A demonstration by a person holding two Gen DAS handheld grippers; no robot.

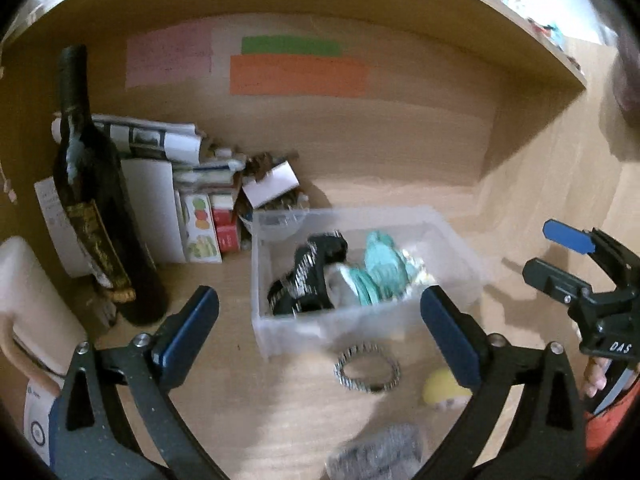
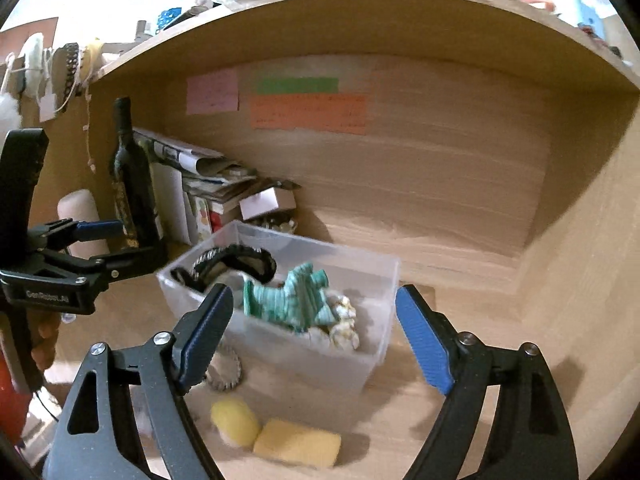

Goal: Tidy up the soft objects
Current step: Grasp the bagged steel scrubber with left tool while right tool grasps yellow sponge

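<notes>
In the left wrist view the left gripper [image 1: 320, 340] stands with its jaws spread wide and nothing between them, low in the frame, framing the clear plastic bin [image 1: 460, 240] at centre. Inside the bin lie a black studded band [image 1: 308, 276] and a teal knitted piece [image 1: 380, 272]; just below the bin's near wall, on the wooden desk [image 1: 400, 152], sits a loose beaded ring [image 1: 367, 368], with a yellow sponge [image 1: 442, 392] at lower right and a blurred grey fabric bundle [image 1: 376, 456] at the bottom edge. A dark wine bottle [image 1: 100, 216] stands at left. In the right wrist view the right gripper [image 2: 316, 336] is likewise wide apart and empty, hovering over the bin's near side, while two yellow sponges [image 2: 296, 440] lie at lower centre, outside the bin, and the ring peeks out beside the left finger. Judging by this, the sorting is partway done: several soft items are binned and a few remain on the desk. The next move probably calls for dropping one gripper onto a sponge or the ring, closing gently, then lifting over the bin's wall.
</notes>
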